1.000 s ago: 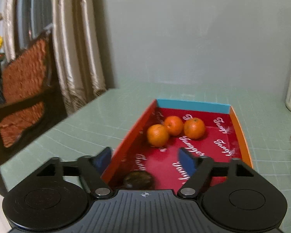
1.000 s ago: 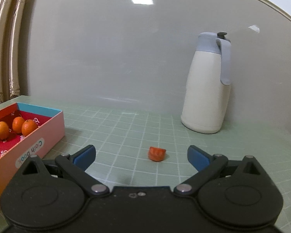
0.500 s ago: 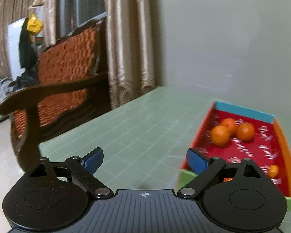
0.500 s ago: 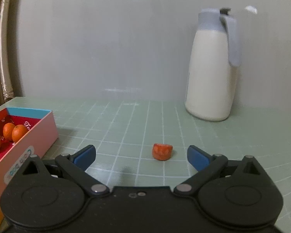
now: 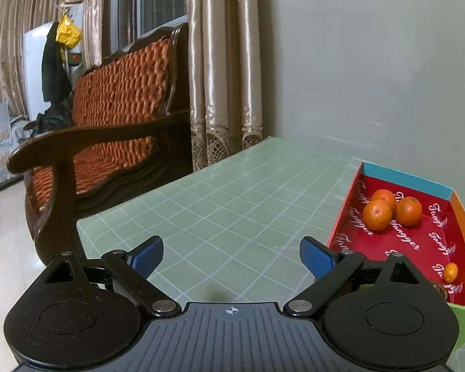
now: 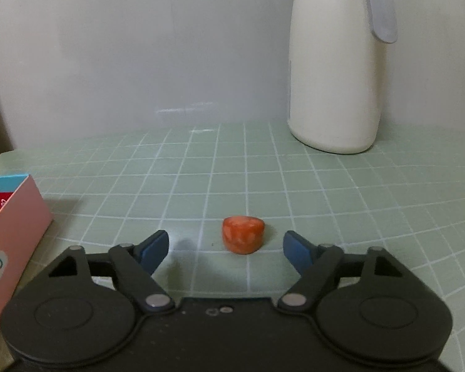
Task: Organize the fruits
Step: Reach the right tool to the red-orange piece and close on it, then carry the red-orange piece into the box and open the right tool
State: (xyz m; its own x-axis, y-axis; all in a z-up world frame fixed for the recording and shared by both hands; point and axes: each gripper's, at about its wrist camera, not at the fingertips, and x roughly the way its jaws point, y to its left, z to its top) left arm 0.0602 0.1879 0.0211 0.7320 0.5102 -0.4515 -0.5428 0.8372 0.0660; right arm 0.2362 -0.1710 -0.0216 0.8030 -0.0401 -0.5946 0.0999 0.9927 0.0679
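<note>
A red-lined box (image 5: pixel 418 241) sits at the right of the left wrist view. It holds three oranges (image 5: pixel 377 214) at its far end and a small orange fruit (image 5: pixel 450 272) nearer me. My left gripper (image 5: pixel 231 259) is open and empty over the green mat, left of the box. In the right wrist view a small orange-red fruit piece (image 6: pixel 243 238) lies on the mat just ahead of my right gripper (image 6: pixel 226 248), which is open and empty. The fruit sits between the fingertips' lines, slightly beyond them. The box's pink side (image 6: pixel 12 226) shows at the left.
A cream thermos jug (image 6: pixel 334 71) with a grey handle stands at the back right by the wall. A wooden armchair (image 5: pixel 108 130) with orange cushions and curtains stand past the table's left edge (image 5: pixel 86 226).
My left gripper has swung left, off the box, and now faces the chair. My right gripper has moved forward and down toward the orange-red fruit piece.
</note>
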